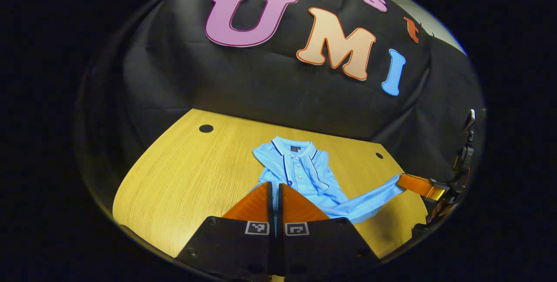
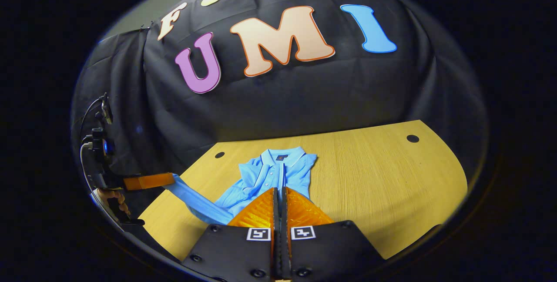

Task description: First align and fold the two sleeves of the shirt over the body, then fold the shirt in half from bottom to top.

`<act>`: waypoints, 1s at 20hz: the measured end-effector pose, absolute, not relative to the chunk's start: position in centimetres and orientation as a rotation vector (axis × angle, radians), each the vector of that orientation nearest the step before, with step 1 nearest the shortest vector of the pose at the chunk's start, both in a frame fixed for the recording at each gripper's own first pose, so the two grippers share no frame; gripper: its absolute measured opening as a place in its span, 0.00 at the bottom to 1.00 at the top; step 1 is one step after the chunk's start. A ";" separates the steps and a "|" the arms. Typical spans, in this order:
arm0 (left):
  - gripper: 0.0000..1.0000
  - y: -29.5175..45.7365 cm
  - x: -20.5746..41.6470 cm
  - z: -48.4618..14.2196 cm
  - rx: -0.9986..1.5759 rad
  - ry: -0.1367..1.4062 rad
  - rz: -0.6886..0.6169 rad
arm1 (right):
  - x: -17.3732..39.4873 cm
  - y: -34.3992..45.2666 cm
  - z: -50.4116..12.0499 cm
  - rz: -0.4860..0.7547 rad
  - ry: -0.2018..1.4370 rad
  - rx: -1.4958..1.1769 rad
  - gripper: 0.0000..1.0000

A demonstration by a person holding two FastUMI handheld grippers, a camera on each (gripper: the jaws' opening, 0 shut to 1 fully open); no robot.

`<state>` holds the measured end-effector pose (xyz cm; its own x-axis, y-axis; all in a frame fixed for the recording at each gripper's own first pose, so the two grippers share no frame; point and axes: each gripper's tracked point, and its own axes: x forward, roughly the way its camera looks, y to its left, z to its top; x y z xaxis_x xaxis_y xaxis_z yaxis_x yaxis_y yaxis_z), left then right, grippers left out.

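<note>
On the table (image 1: 182, 186): a light blue shirt (image 1: 300, 173), collar toward the far wall.
Left gripper (image 1: 275, 185): fingers pressed together on the shirt's near hem.
Right gripper (image 2: 280, 189): fingers pinched on the near hem too.
Hem: lifted off the wood and stretched between both grippers.
Sleeves: folded over the body.

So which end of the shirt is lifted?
The hem: left gripper and right gripper pinch it, stretched above the table; the collar end lies flat.

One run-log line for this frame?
shirt: sleeves folded, hem lifted | left tongs: shut on hem | right tongs: shut on hem | table
</note>
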<state>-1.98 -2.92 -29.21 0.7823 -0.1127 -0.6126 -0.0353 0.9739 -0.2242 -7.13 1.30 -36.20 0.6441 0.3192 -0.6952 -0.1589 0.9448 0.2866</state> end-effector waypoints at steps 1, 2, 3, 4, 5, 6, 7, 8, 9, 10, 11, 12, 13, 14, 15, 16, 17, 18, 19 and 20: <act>0.00 -2.8 -0.7 -29.3 -0.226 0.665 -0.045 | -5.6 1.5 -36.2 0.271 0.813 0.210 0.02; 0.00 -2.5 0.8 -29.5 -0.223 0.656 -0.049 | -4.4 1.7 -36.4 0.265 0.800 0.206 0.03; 0.00 -2.2 2.1 -29.8 -0.221 0.651 -0.052 | -3.3 2.0 -36.8 0.261 0.795 0.202 0.02; 0.00 -1.9 3.5 -30.3 -0.223 0.650 -0.061 | -2.0 2.4 -37.3 0.250 0.788 0.195 0.02; 0.00 -1.5 4.9 -30.8 -0.225 0.648 -0.070 | -0.7 2.8 -38.0 0.241 0.779 0.187 0.02; 0.00 -1.2 6.3 -31.3 -0.226 0.649 -0.080 | 0.5 3.0 -38.7 0.229 0.774 0.175 0.02; 0.01 -1.0 7.8 -31.9 -0.225 0.648 -0.096 | 1.5 3.3 -39.5 0.211 0.776 0.171 0.03; 0.01 -0.7 9.1 -32.8 -0.221 0.656 -0.109 | 2.6 3.7 -40.5 0.191 0.777 0.176 0.02; 0.00 -0.5 10.3 -33.6 -0.220 0.667 -0.119 | 3.7 4.0 -41.4 0.174 0.781 0.184 0.02; 0.00 -0.3 11.4 -34.6 -0.221 0.684 -0.129 | 4.7 4.0 -42.4 0.153 0.781 0.180 0.03; 0.00 -0.1 12.5 -35.5 -0.221 0.698 -0.135 | 5.7 3.9 -43.3 0.132 0.781 0.174 0.02; 0.00 0.3 13.7 -36.5 -0.221 0.706 -0.135 | 6.6 3.6 -44.4 0.109 0.786 0.167 0.02; 0.01 0.6 14.7 -37.4 -0.220 0.713 -0.138 | 7.5 3.3 -45.4 0.088 0.792 0.157 0.02; 0.01 1.1 15.7 -38.5 -0.208 0.713 -0.128 | 7.7 2.9 -46.6 0.066 0.800 0.144 0.02; 0.00 1.7 16.7 -39.7 -0.192 0.718 -0.123 | 8.2 2.6 -48.1 0.048 0.816 0.135 0.02; 0.00 2.1 17.3 -41.1 -0.179 0.730 -0.118 | 8.4 2.2 -49.5 0.029 0.838 0.126 0.02; 0.00 2.7 17.7 -42.6 -0.160 0.747 -0.109 | 8.4 1.8 -50.9 0.009 0.862 0.117 0.02; 0.00 3.1 18.0 -44.0 -0.149 0.762 -0.104 | 8.2 1.4 -52.3 -0.012 0.882 0.107 0.02; 0.00 3.4 17.9 -45.3 -0.144 0.783 -0.092 | 8.1 1.2 -53.3 -0.032 0.899 0.094 0.04; 0.00 3.7 17.5 -46.2 -0.135 0.804 -0.080 | 7.9 1.1 -53.4 -0.042 0.898 0.075 0.05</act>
